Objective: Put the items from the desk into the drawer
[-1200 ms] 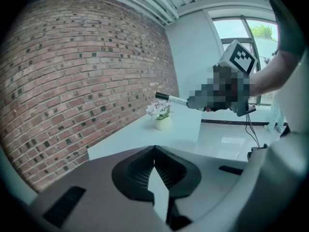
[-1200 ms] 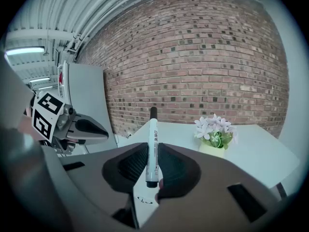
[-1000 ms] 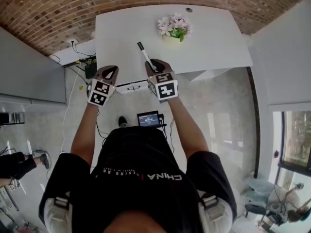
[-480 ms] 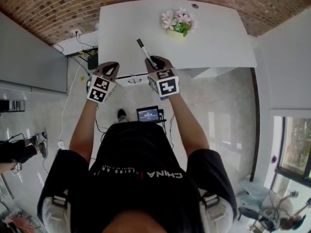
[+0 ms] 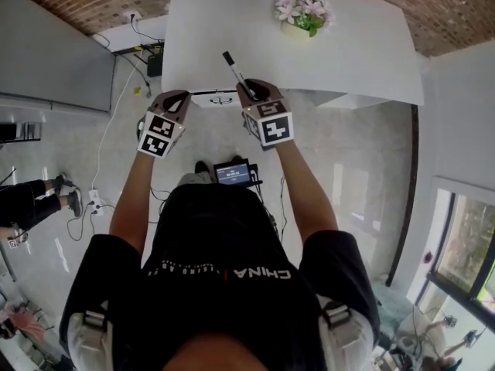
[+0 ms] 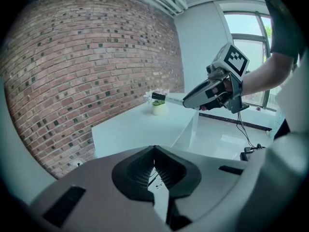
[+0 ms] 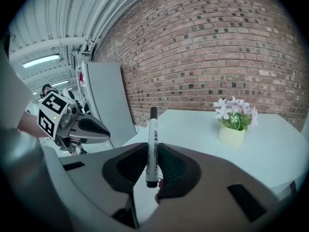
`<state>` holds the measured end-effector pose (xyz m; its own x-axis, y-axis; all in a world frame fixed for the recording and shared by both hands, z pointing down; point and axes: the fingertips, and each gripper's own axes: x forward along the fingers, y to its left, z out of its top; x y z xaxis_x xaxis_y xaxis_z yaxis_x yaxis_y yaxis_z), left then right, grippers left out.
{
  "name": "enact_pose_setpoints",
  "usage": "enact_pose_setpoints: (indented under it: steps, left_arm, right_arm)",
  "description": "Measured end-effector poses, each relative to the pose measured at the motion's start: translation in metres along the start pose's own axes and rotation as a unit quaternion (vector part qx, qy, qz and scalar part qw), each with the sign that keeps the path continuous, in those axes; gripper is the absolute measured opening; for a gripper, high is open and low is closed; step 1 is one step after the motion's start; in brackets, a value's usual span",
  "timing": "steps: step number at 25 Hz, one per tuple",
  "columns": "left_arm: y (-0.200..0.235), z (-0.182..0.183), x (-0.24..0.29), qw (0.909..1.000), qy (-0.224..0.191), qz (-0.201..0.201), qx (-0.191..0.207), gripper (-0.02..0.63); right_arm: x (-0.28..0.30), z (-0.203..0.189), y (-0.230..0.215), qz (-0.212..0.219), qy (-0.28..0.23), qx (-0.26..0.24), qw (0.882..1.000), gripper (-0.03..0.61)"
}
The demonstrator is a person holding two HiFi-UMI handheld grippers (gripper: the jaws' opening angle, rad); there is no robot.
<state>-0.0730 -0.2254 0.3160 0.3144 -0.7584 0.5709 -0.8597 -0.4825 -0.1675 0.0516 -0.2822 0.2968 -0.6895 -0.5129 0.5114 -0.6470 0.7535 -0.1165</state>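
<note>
A black-capped white marker stands up out of my right gripper, which is shut on its lower end. In the right gripper view the marker sits clamped between the dark pads of the right gripper, pointing over the white desk. My left gripper hangs to the left of it, off the desk's near edge, its jaws closed together with nothing in them. Between the two grippers, under the desk edge, is the drawer front with its handle. How far it is open I cannot tell.
A small pot of pink and white flowers stands at the back right of the desk. A brick wall runs behind. A grey cabinet stands at the left, and cables and a socket strip lie on the floor beside the desk.
Both grippers have sunk a little in front of the desk's near edge. The marker stays in the right gripper. The head view has shifted, so the desk sits higher in the picture.
</note>
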Motion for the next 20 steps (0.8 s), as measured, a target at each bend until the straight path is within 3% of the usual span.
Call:
enact_pose_setpoints:
  steps: [7, 20]
  left_arm:
    - [-0.009, -0.026, -0.012, 0.9998, 0.005, -0.02, 0.001, 0.012]
    - [-0.03, -0.071, -0.047, 0.9973, -0.005, -0.072, 0.009, 0.012]
  right_arm:
    - [-0.002, -0.033, 0.033, 0.007, 0.03, 0.004, 1.0, 0.075]
    - [-0.025, -0.085, 0.1, -0.02, 0.067, 0.011, 0.997, 0.075]
